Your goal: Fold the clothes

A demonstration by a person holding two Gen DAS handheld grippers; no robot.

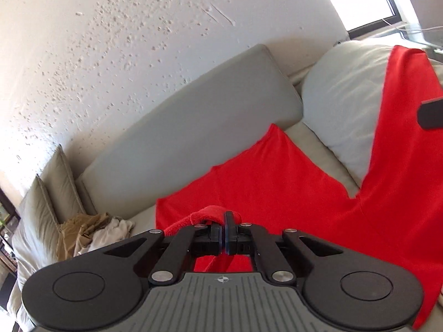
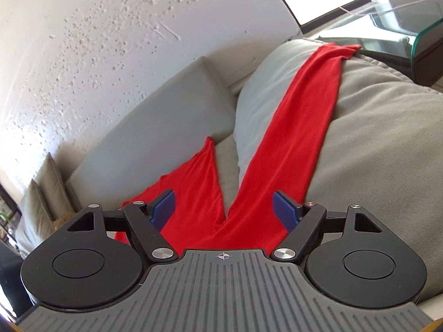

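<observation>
1. I am working over a pale beige sofa [image 1: 310, 141]; its seat runs from lower left to upper right against a rough white wall.
2. A flat grey back cushion [image 1: 193, 127] leans along the wall side of the seat.
3. To the right a big puffy cushion [image 2: 373, 138] rests on the seat, beside the back cushion.
4. A red garment [image 1: 263, 177] lies spread on the seat, one long part draped up and over the puffy cushion to its far end.
5. At the far left end two upright beige pillows [image 1: 47, 193] stand against the wall.
6. Just beside them sits a crumpled heap of tan and white clothes [image 1: 91, 232].
</observation>
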